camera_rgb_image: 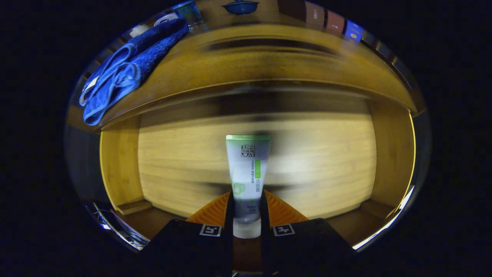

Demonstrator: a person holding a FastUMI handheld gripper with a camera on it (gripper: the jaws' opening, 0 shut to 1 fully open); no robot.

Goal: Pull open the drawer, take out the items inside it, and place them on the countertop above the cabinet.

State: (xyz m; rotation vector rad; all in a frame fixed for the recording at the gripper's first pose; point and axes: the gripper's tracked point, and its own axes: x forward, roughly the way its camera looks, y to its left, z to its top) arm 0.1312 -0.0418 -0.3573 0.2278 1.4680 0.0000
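A white tube with a green end band [247, 169] stands upright between my fingers, its cap end low between the pads. My gripper [247, 209] is shut on the tube, both pads pressing its lower part. Beyond it lies the open wooden drawer [330, 169], its pale floor blurred by motion. Above the drawer runs the wooden countertop [269, 54]. A folded blue towel [127, 69] lies on the countertop, up and to the left of the fingers.
The drawer's side walls [119, 165] rise left and right of the tube. At the back of the countertop stand a blue bowl [240, 6], a glass jar [190, 13] and some upright boxes [332, 23].
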